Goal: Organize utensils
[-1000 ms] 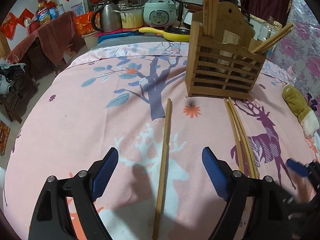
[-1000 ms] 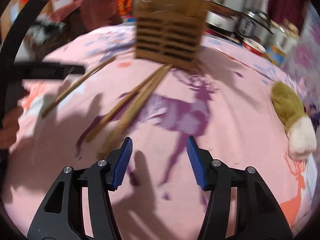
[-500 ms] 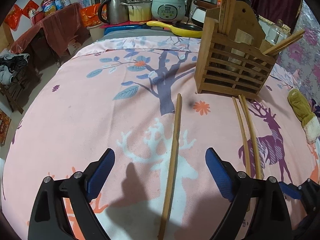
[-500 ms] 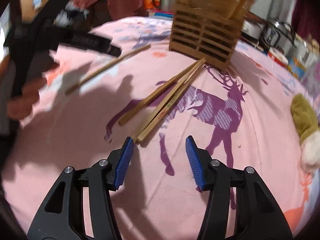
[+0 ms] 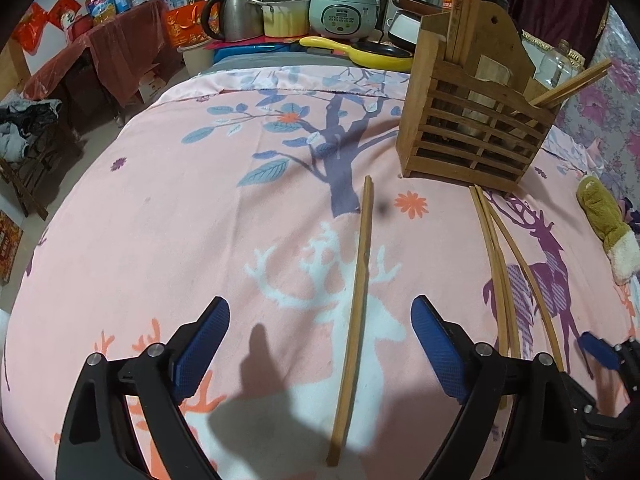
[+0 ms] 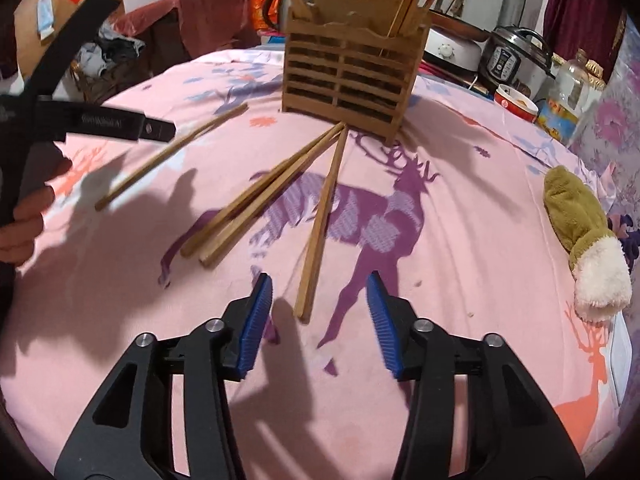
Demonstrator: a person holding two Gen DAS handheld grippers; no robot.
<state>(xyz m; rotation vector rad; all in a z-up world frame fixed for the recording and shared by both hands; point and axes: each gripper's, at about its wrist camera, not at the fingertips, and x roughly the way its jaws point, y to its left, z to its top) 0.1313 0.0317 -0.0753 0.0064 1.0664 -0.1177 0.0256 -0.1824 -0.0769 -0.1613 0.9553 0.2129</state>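
Long brown wooden chopsticks are what I am sorting, and four of them lie loose on the pink deer-print cloth (image 5: pixel 168 208). One lone chopstick (image 5: pixel 356 292) runs up the centre of my left view, between the blue pads of my left gripper (image 5: pixel 320 344), whose jaws are spread wide and hold nothing. In my right view, a single chopstick (image 6: pixel 320 224) points from the middle of the frame down toward my right gripper (image 6: pixel 318 320), also wide open and empty, with the stick's near end just ahead of the gap. A touching pair of chopsticks (image 6: pixel 256 204) lies left of centre, their far tips meeting the single one's tip near the foot of the slatted wooden utensil holder (image 6: pixel 348 76) at upper centre.

Several chopsticks already stand in that holder, some at its left side and some leaning at its right, so part of the job looks done. I judge that four sticks remain to be gathered, and neither gripper has closed on one yet. An olive plush mitten with a white cuff (image 6: pixel 580 236) lies at the right edge, well apart.
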